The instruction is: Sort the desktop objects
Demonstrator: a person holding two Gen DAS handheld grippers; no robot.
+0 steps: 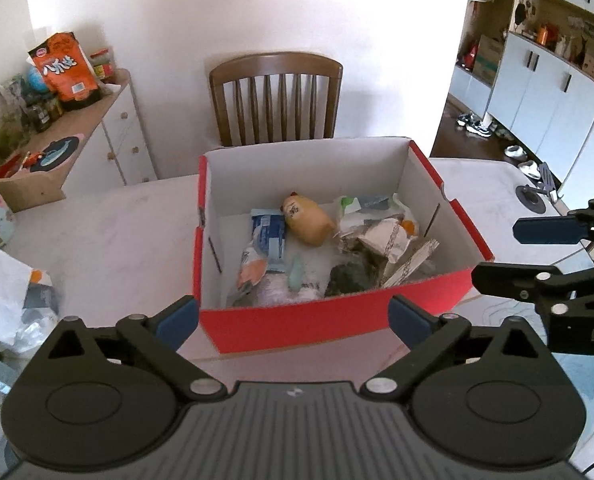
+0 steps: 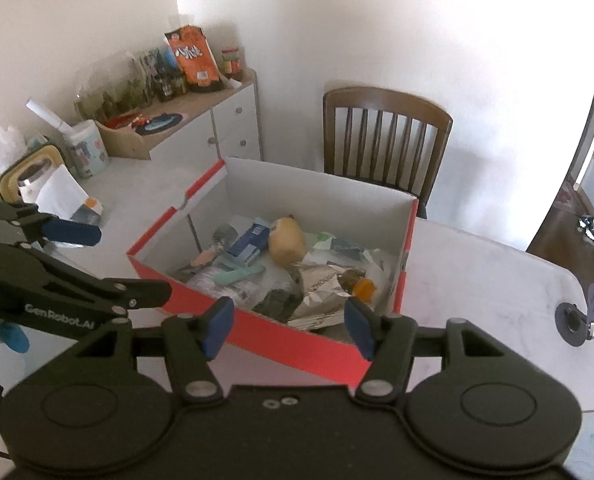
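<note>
Both grippers hang empty above the near wall of the red box [image 1: 337, 320], which sits on the white table [image 1: 109, 236] holding the sorted clutter. Left gripper [image 1: 293, 316]: jaws spread wide, nothing between them; right gripper [image 2: 289, 326]: jaws parted, nothing held. The remaining loose papers [image 1: 13, 280] lie well left of the box, nearer the left gripper, so that hand appears better placed

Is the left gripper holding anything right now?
No, the left gripper has its jaws wide apart with nothing between them, in front of the red box.
</note>
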